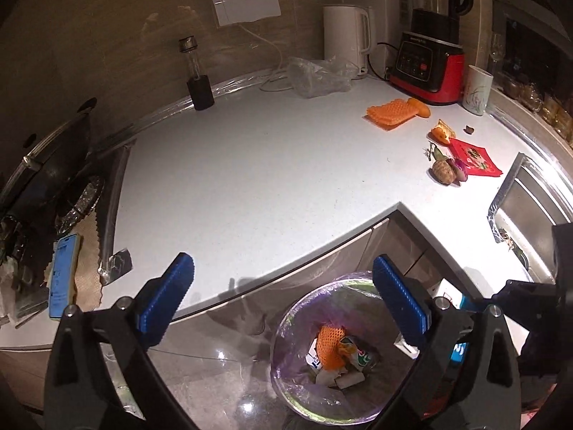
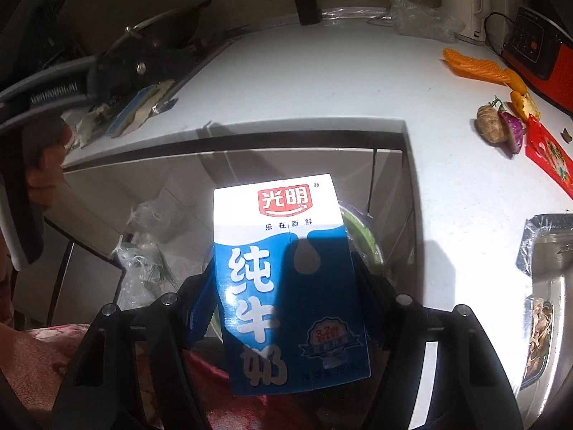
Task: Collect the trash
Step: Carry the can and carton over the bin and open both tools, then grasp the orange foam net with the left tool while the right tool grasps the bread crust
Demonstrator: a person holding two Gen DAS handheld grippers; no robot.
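My left gripper (image 1: pixel 286 297) is open and empty, hovering over the counter's front edge above a bin (image 1: pixel 286 326) lined with a clear bag that holds an orange foam net, a can and paper scraps. My right gripper (image 2: pixel 283 304) is shut on a blue-and-white milk carton (image 2: pixel 283 279), held above the bin, whose green rim (image 2: pixel 361 233) peeks out behind the carton. On the white counter (image 1: pixel 250 179) lie an orange foam net (image 1: pixel 392 113), orange peel (image 1: pixel 442 132), a red packet (image 1: pixel 472 157) and vegetable scraps (image 1: pixel 447 172).
At the back stand a kettle (image 1: pixel 345 37), a red blender (image 1: pixel 429 64), a cup (image 1: pixel 478 89), a bottle (image 1: pixel 197 71) and a plastic bag (image 1: pixel 318 75). A stove with a pan (image 1: pixel 46 165) and a phone (image 1: pixel 64 276) are left. A sink (image 1: pixel 533 204) is right.
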